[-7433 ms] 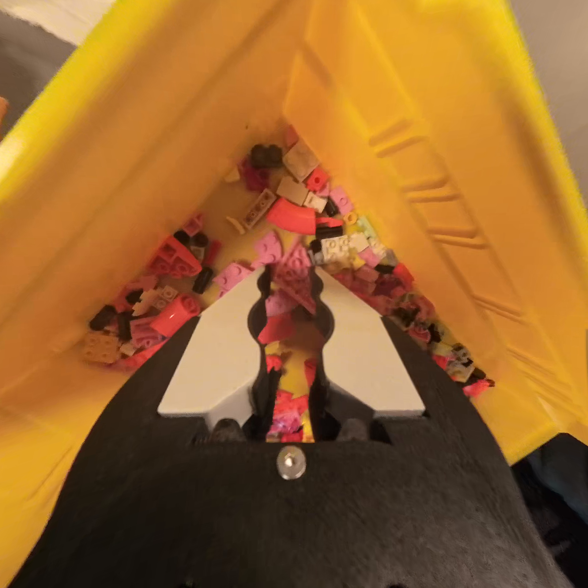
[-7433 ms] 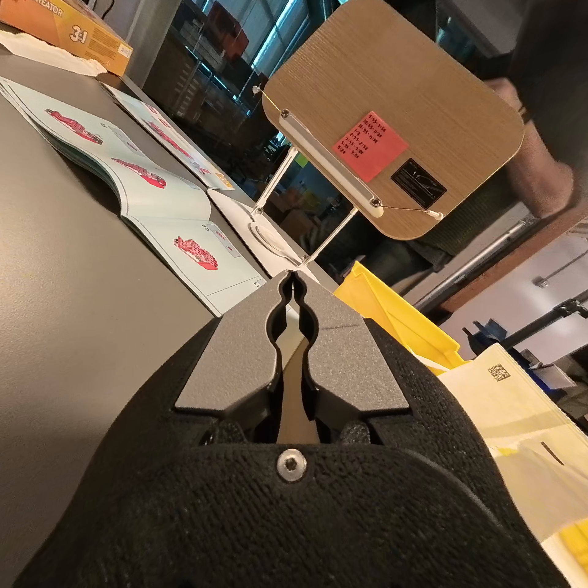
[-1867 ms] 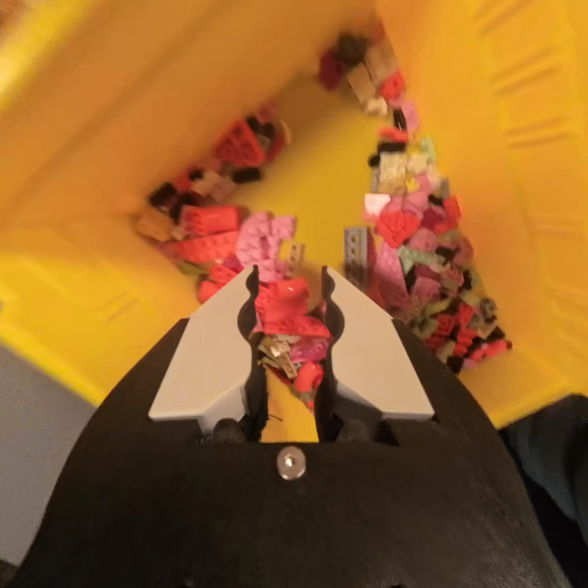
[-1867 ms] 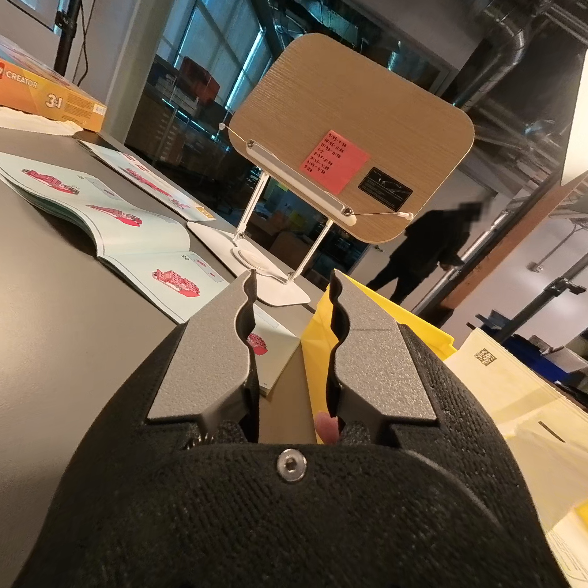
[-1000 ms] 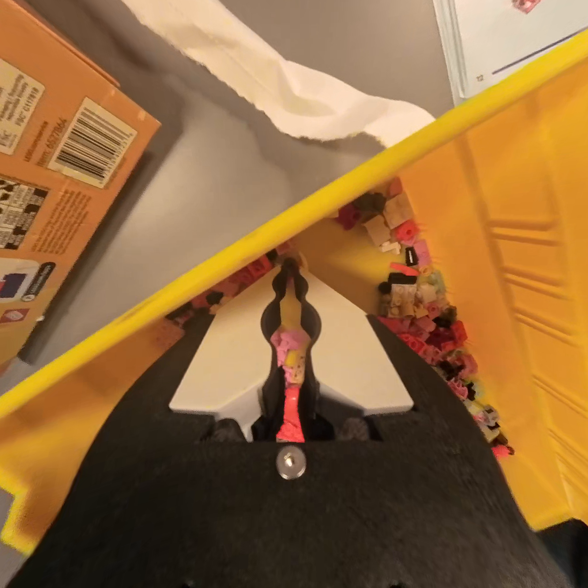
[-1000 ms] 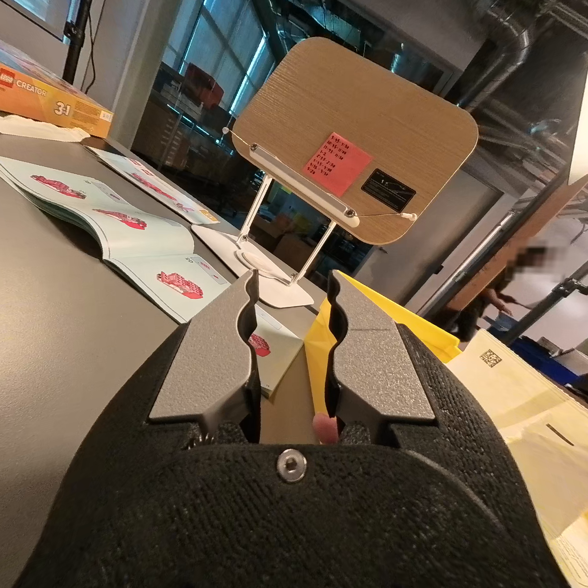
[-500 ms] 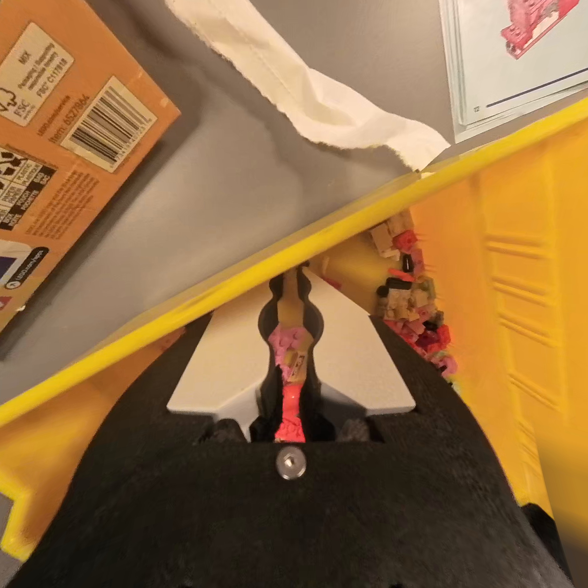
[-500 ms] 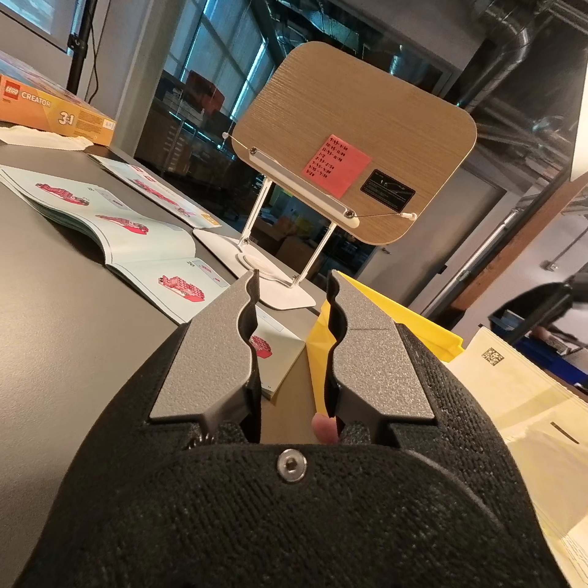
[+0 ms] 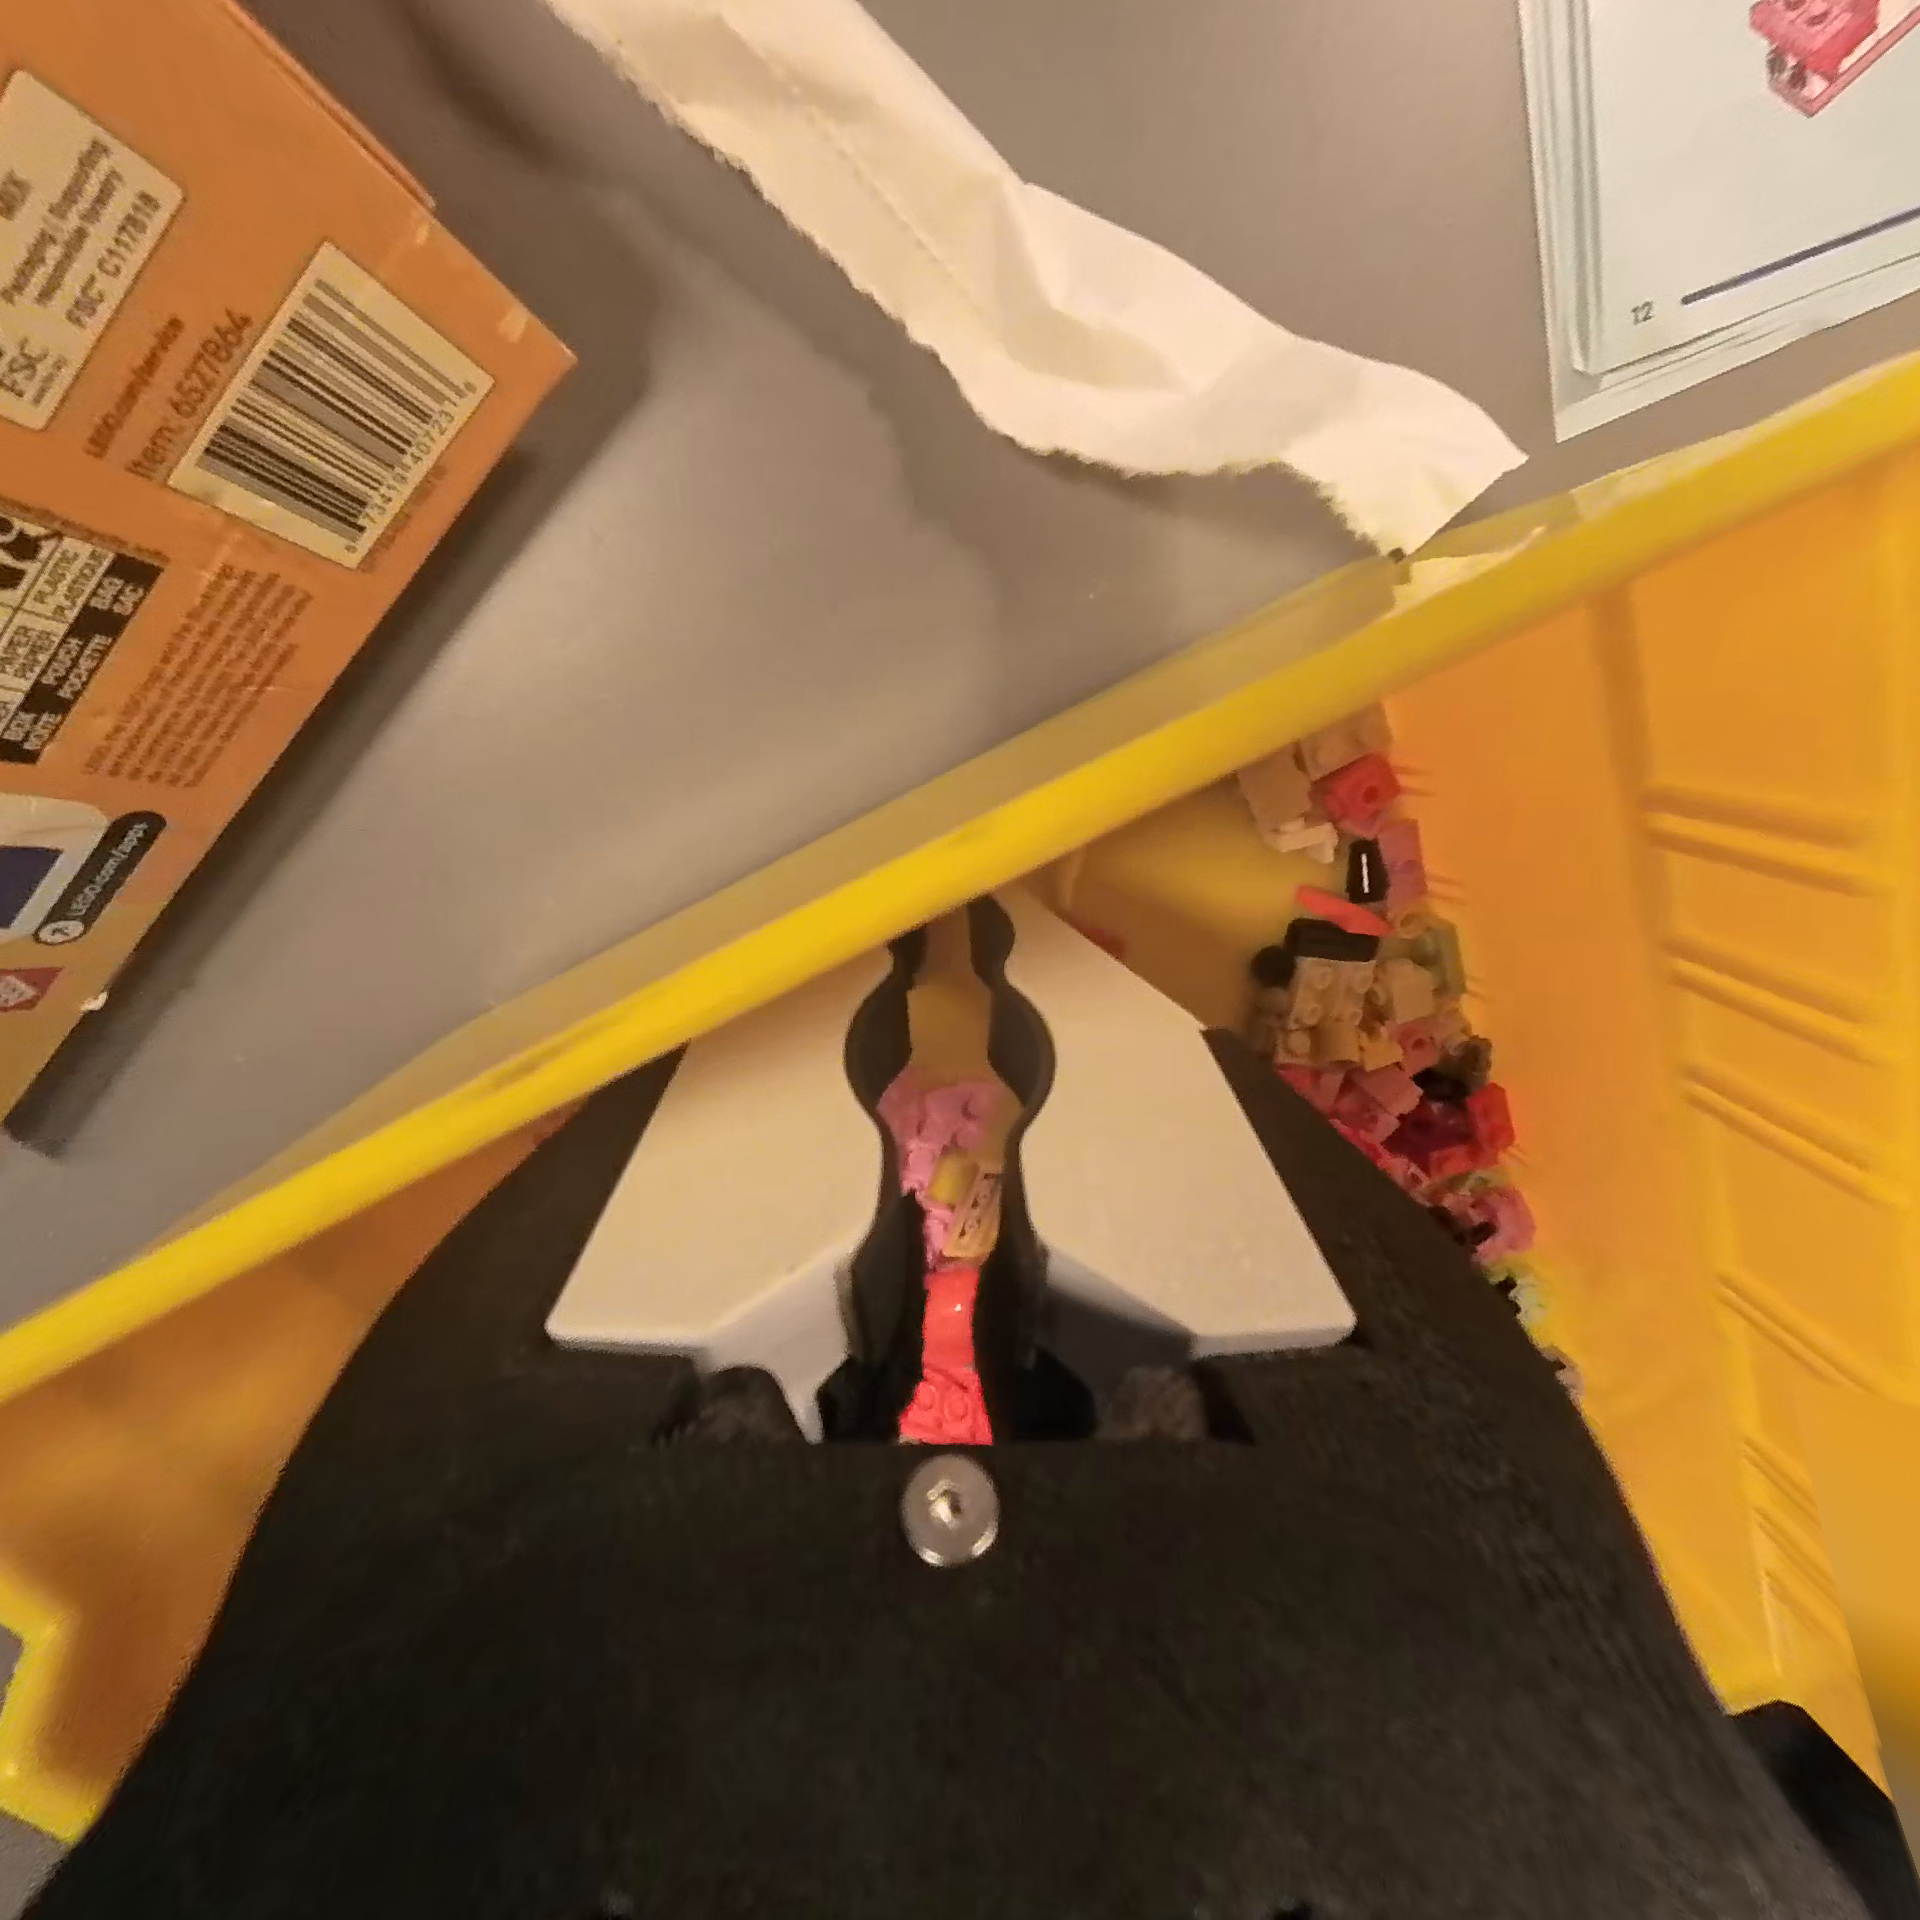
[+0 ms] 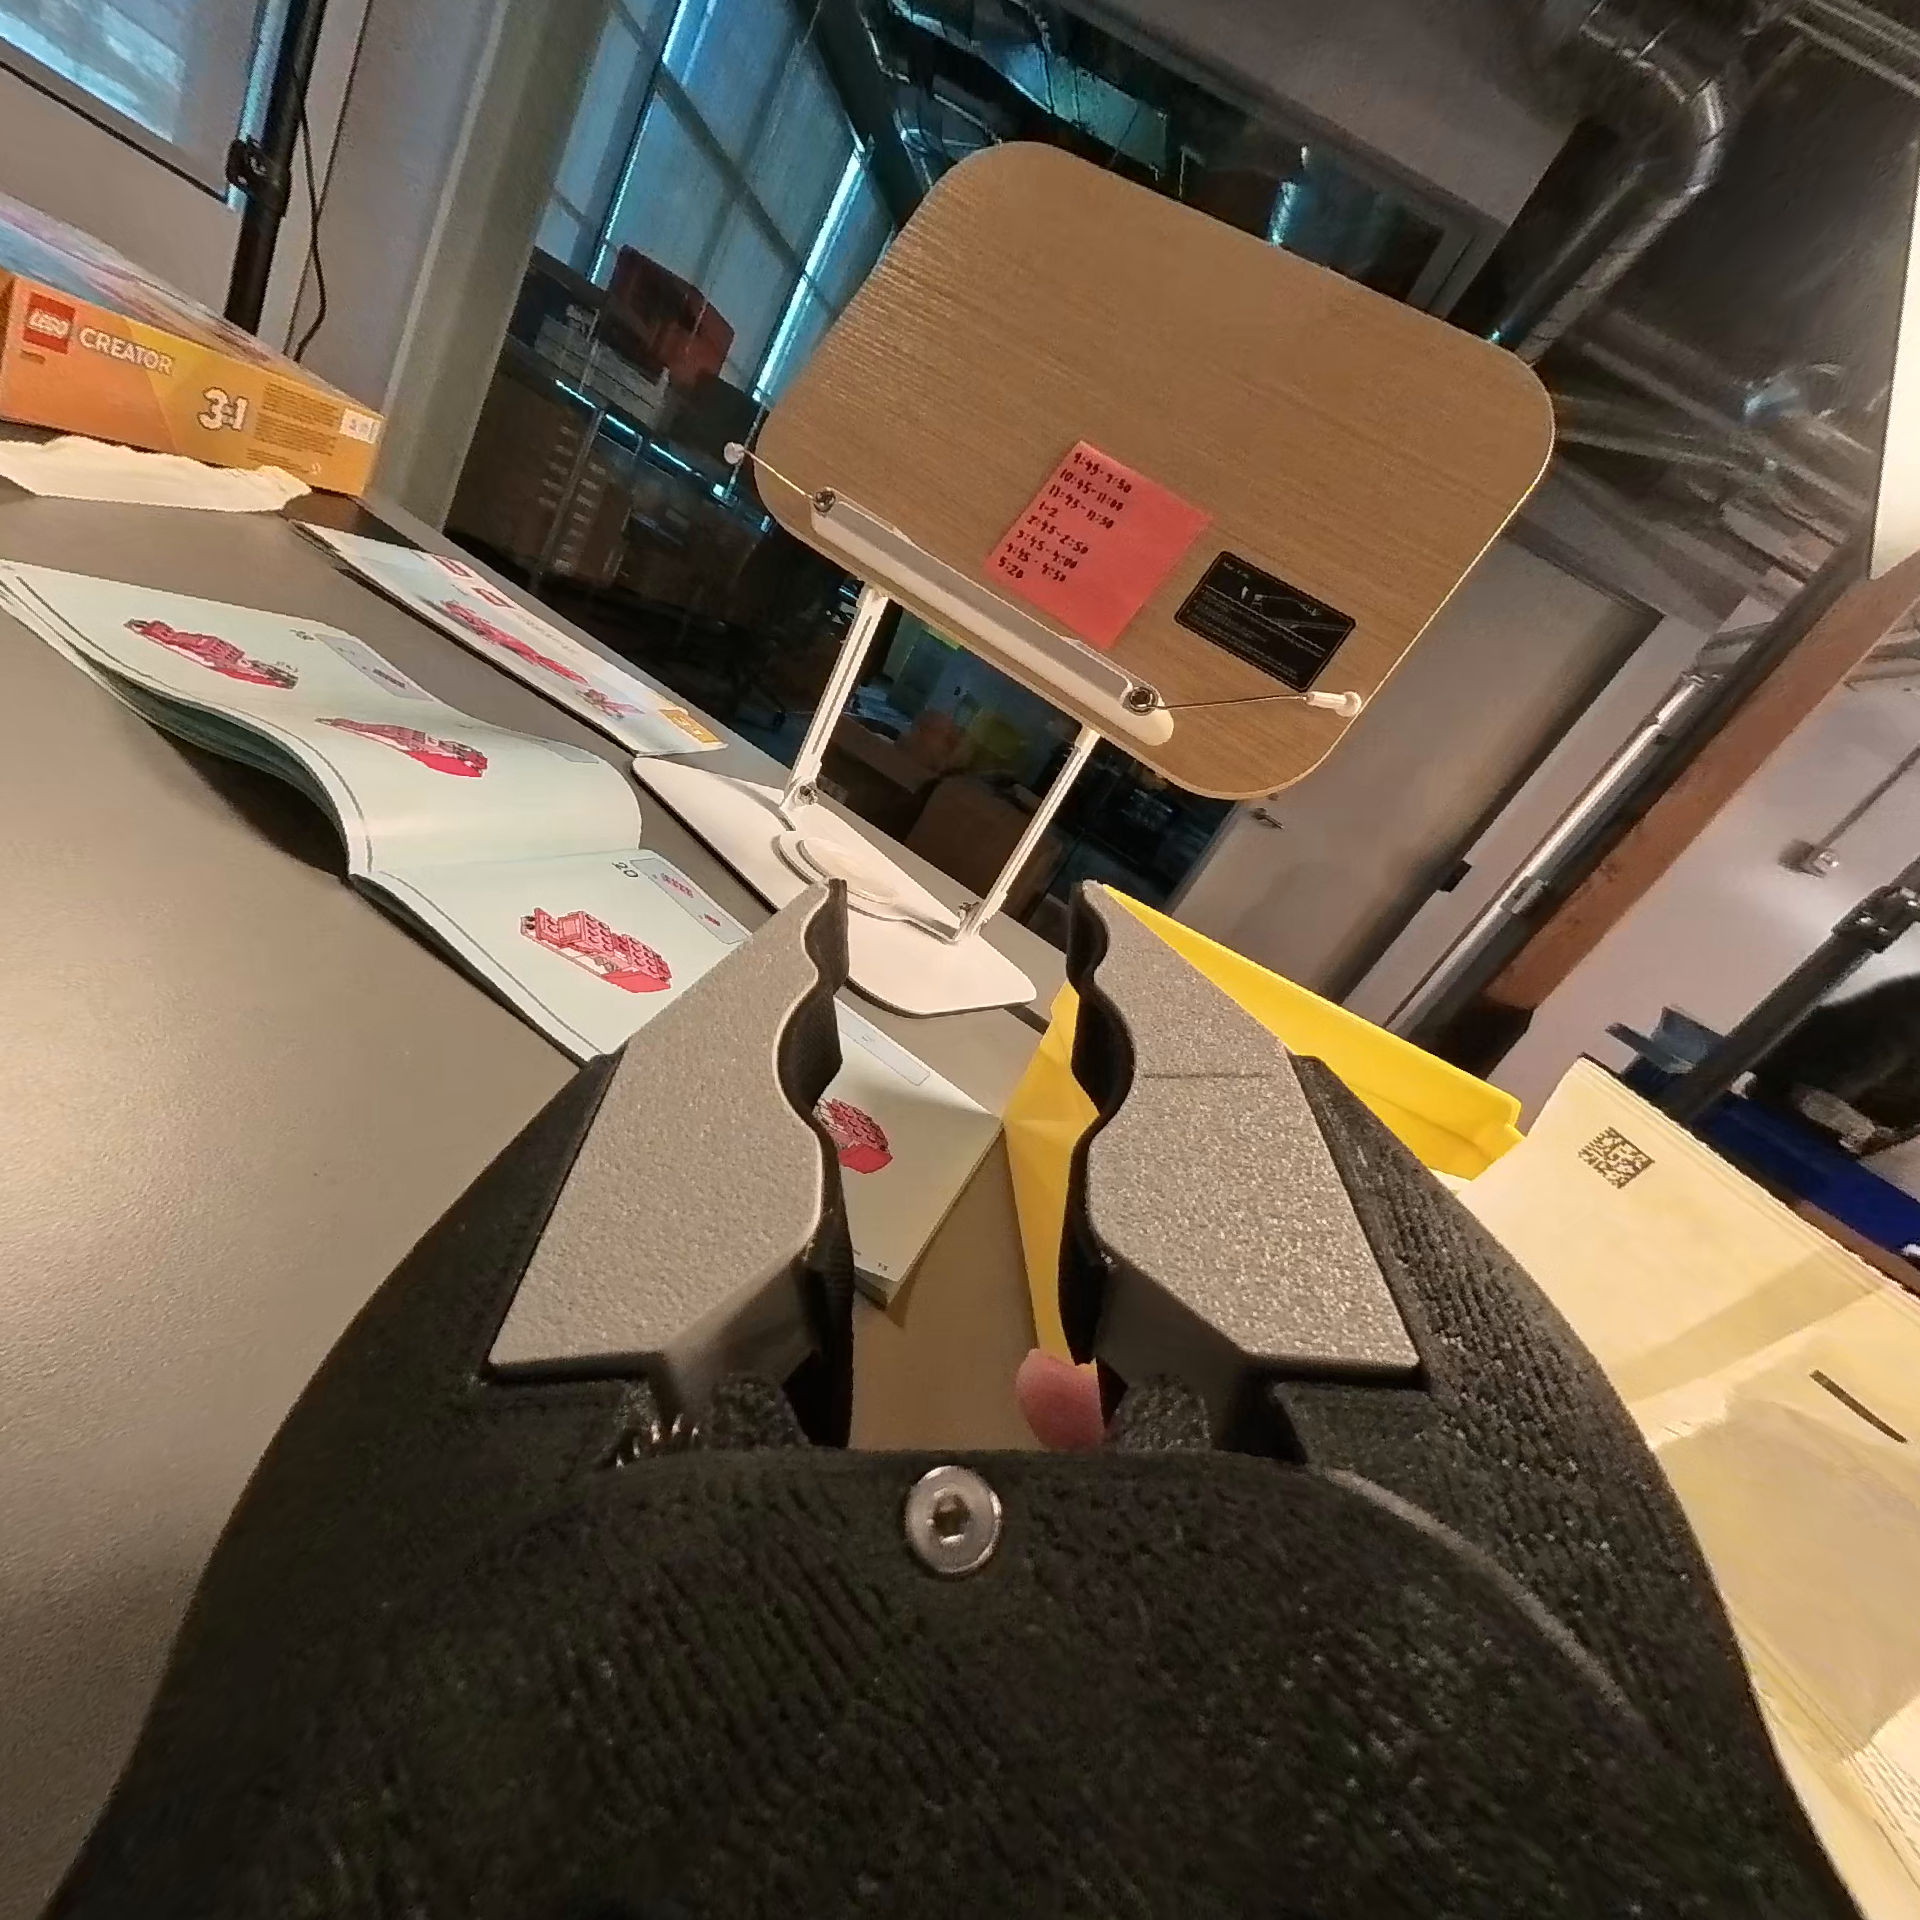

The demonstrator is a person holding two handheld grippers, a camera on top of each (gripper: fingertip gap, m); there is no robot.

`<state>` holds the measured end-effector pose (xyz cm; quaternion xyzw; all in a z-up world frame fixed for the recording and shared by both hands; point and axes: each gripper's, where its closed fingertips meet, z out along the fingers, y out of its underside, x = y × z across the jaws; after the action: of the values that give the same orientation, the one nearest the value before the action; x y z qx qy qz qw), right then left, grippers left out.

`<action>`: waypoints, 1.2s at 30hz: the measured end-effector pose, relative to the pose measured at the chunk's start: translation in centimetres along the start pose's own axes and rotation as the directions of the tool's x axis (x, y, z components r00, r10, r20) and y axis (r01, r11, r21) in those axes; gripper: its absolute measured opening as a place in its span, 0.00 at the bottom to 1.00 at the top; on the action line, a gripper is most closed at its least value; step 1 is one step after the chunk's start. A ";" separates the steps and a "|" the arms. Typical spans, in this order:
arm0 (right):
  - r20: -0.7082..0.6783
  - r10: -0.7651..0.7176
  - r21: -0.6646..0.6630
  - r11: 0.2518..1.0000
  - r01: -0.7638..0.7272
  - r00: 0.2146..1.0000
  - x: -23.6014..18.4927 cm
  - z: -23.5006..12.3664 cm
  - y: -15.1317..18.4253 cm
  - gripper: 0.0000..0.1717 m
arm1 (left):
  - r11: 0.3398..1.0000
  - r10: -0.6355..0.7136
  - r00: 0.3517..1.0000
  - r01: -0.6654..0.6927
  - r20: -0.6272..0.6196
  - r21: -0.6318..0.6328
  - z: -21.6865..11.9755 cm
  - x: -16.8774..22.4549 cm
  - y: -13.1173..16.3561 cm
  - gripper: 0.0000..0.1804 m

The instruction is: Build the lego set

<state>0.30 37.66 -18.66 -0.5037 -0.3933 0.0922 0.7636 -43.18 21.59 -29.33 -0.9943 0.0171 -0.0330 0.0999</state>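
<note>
My left gripper is inside a tilted yellow bin. Its white fingers stand close together with only a narrow slit between them. The tips lie right under the bin's rim, which hides part of them, so I cannot tell whether they pinch anything. Through the slit I see pink bricks and a red brick lower down. A pile of red, pink, tan and black bricks lies along the bin's right corner. My right gripper is open and empty above the grey table, beside the bin's corner.
An orange box, a white paper sheet and an open booklet lie on the grey table. In the right wrist view a wooden book stand, booklets and cream papers surround the bin. A small pink rounded thing shows by the right finger's base. The gap from one gripper's tips to the other's is roughly 50 cm.
My left fingers closed among the bricks, then the view rose to the bin's rim, and the table came into sight. My right gripper opened earlier and has since stayed open and nearly still.
</note>
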 end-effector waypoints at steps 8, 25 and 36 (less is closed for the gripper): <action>0.019 0.015 0.013 1.000 -0.015 1.000 -0.3 0.0 -0.2 0.24 | 0.999 -0.003 1.000 0.002 0.022 0.043 -1.6 0.0 0.2 0.03; 0.015 0.101 0.090 0.991 -0.102 0.995 0.4 -0.7 -1.4 0.23 | 0.850 0.341 0.909 -0.189 -0.241 0.491 -9.6 31.5 -1.1 0.03; 0.081 0.181 0.163 0.968 -0.192 0.980 0.2 -1.4 -2.7 0.23 | 0.837 0.302 0.946 -0.205 -0.117 0.507 -0.3 33.9 -3.1 0.03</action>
<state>0.72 35.46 -16.54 -0.4681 -0.3595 0.2133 0.7786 -9.27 23.18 -26.26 -0.9174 0.1498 -0.1184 0.3492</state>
